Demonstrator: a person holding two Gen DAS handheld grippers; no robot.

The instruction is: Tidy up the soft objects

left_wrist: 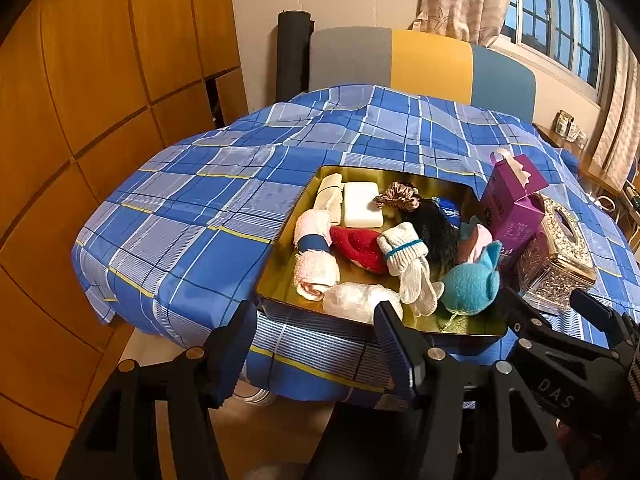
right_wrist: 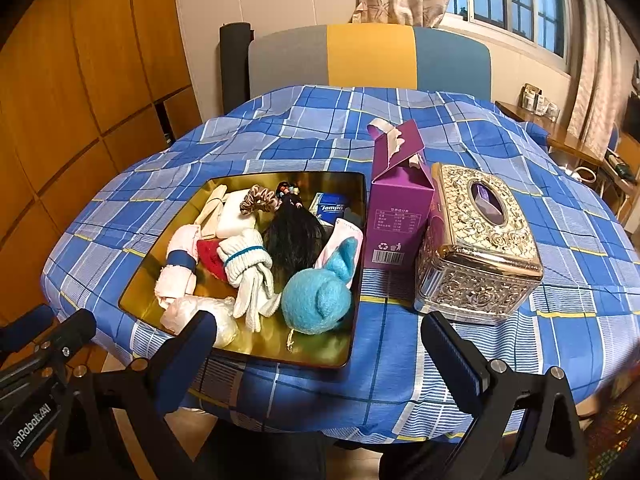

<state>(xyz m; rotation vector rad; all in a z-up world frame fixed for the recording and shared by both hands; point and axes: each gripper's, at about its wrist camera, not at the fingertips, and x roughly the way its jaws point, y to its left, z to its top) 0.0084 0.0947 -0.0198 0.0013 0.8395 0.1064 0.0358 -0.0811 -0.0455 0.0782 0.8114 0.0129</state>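
The gold tray (right_wrist: 352, 264) sits left of centre on the checked bench (right_wrist: 440, 360), heaped with a blue felt toy (right_wrist: 316, 300), white socks (right_wrist: 248, 264) and a pink towel roll (right_wrist: 180, 264). The left hand-held gripper (left_wrist: 316, 340) and right hand-held gripper (right_wrist: 320, 344) hang released at the bottom edge, holding nothing.

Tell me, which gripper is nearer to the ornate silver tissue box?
Right. The right gripper hovers at the table's near edge, one finger just before the ornate silver tissue box. The left gripper is farther left, before the golden tin tray, both open, touching nothing.
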